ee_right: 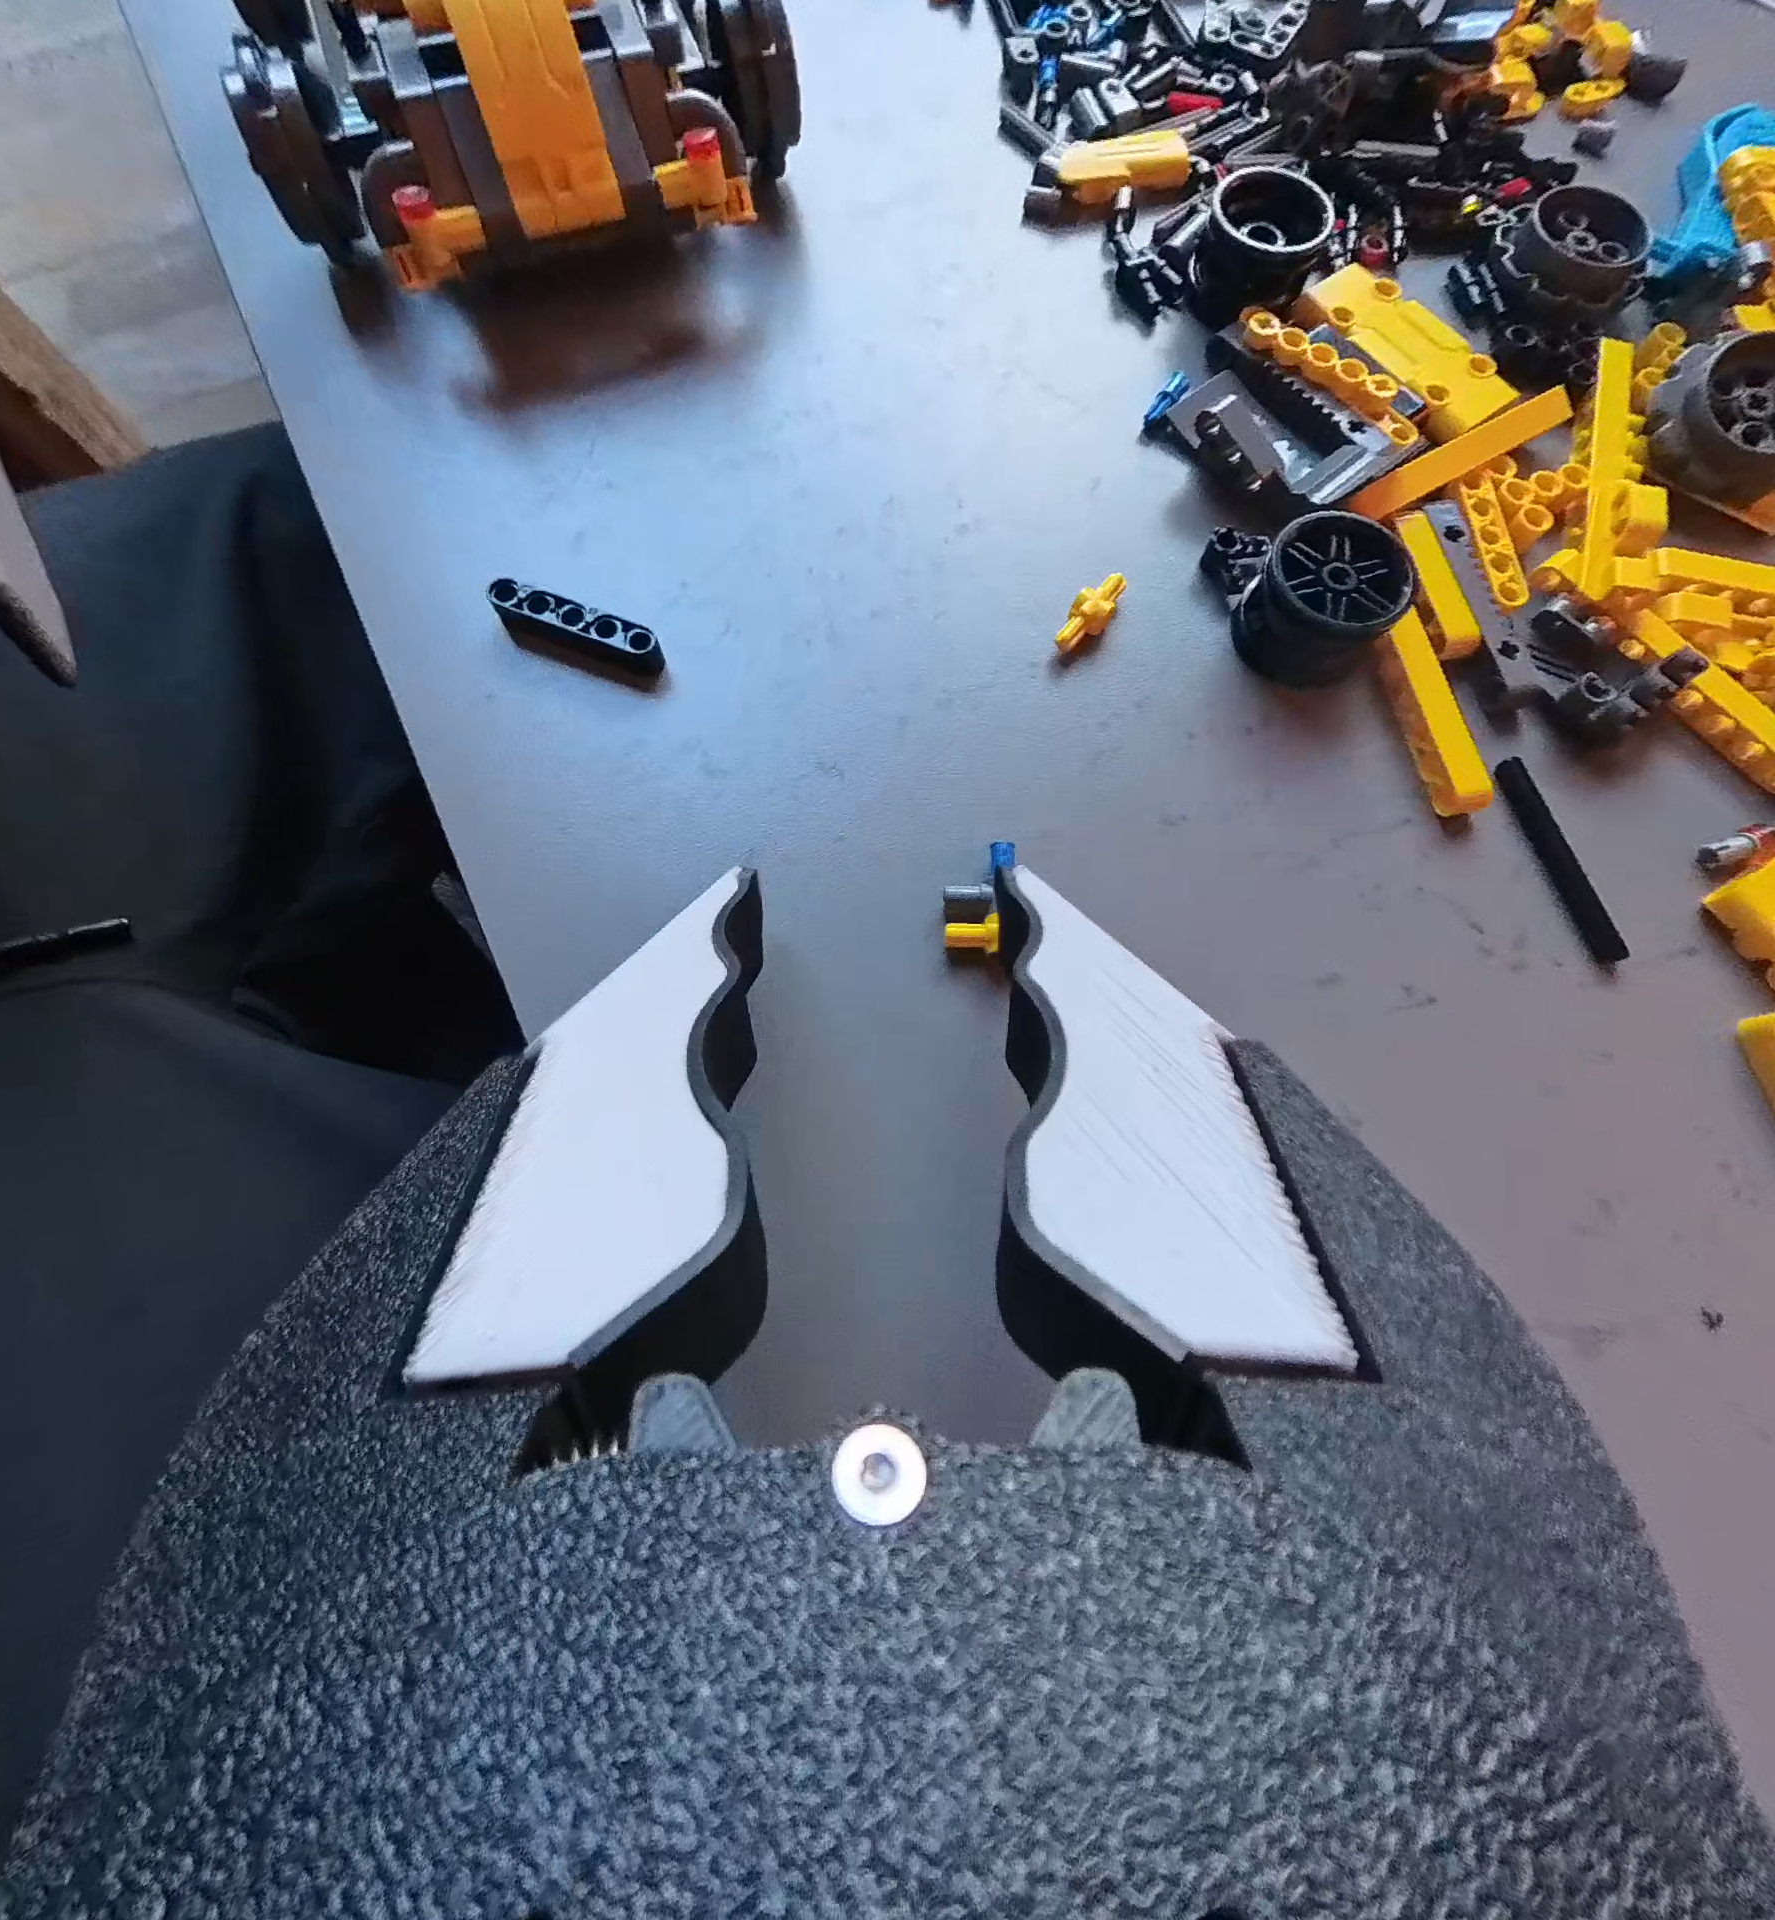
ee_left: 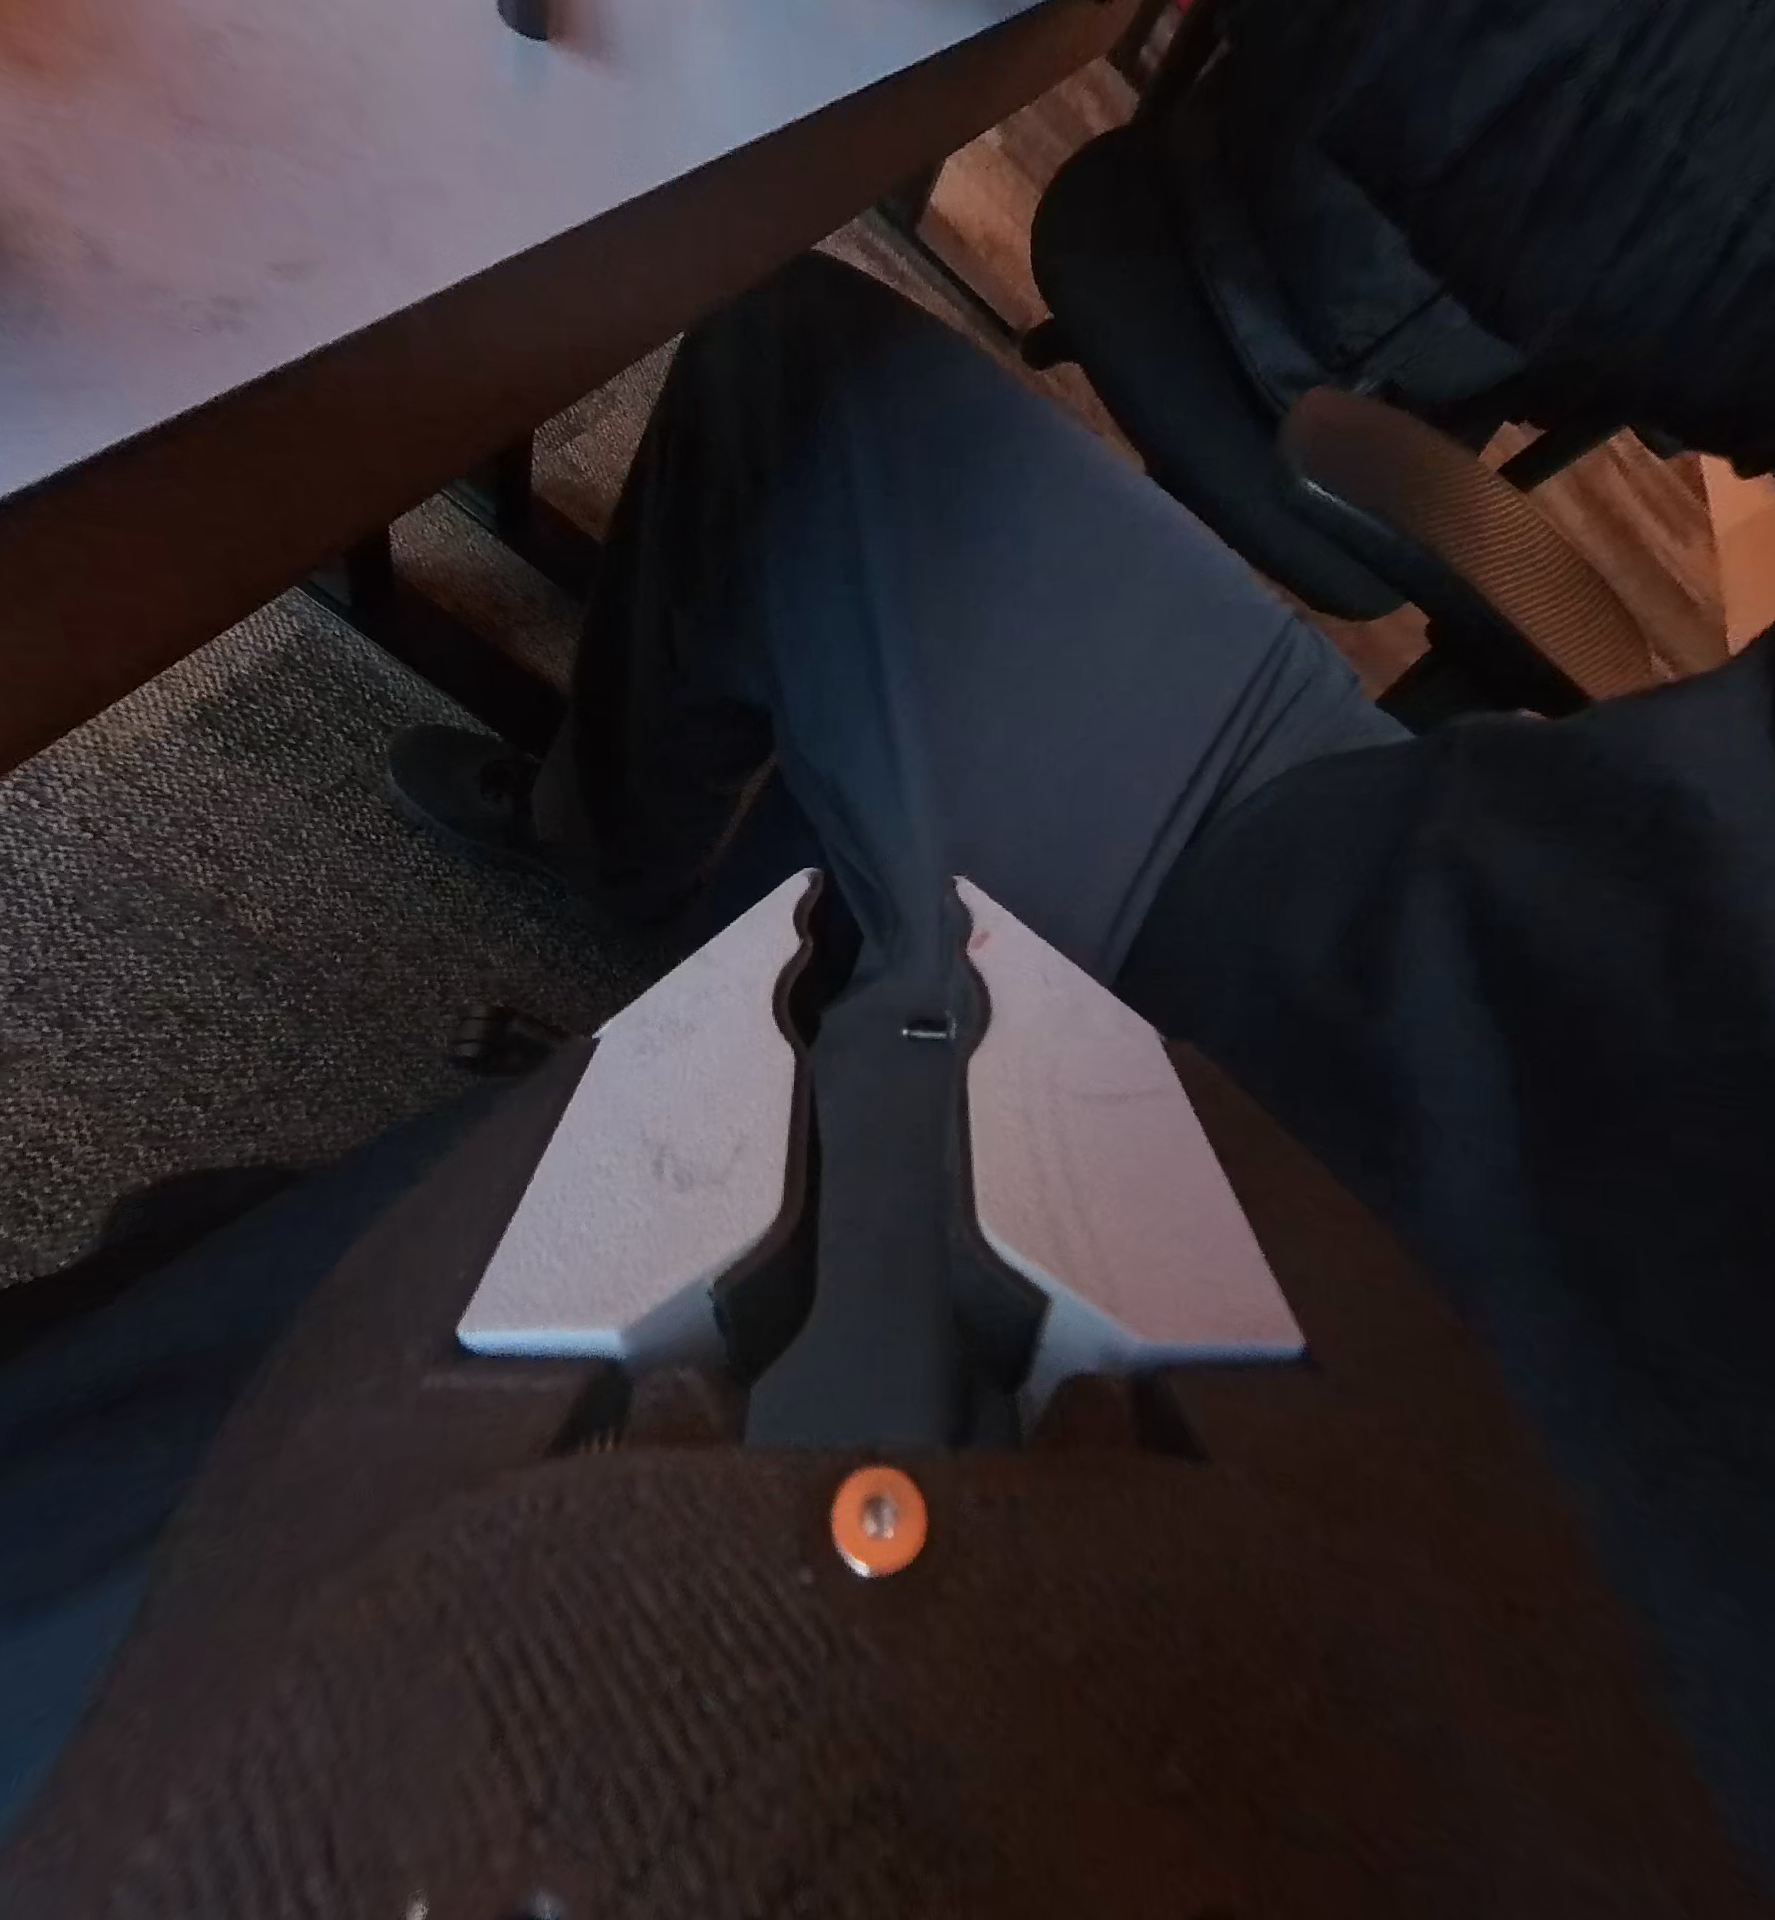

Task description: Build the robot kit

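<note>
Small connector piece [ee_right: 971, 914] — beside right fingertip [ee_right: 1013, 914]

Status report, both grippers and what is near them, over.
Left gripper open, empty, below the table edge, over a trouser leg. Right gripper open above the table, small yellow-grey connector piece at its fingertip. Nothing between.

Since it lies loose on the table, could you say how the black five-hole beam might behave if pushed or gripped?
The black beam lies flat, so it would probably slide, not roll. It looks like rigid, light plastic. Its low profile may make gripping awkward.
</note>
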Motion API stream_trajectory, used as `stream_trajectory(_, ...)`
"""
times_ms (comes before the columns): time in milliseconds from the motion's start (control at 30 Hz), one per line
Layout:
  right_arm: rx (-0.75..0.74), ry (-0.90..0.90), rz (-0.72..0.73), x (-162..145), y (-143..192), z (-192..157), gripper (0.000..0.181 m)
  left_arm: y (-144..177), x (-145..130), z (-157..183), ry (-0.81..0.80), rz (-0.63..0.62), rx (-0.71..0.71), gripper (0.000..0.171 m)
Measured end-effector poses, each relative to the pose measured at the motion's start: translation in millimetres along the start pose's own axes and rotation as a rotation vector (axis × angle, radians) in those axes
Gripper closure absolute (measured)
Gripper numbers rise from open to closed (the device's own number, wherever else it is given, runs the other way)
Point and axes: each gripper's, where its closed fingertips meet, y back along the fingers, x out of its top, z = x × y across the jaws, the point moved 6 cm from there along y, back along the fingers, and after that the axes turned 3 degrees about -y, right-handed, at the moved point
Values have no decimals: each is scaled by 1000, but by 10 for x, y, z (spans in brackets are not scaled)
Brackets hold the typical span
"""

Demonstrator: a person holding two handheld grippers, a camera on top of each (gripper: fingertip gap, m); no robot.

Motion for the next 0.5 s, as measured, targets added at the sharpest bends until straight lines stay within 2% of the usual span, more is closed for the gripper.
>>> stream_trajectory(500,3,14,-26,-73,46,69,136,-47,-30,-27,3,-24,15,154)
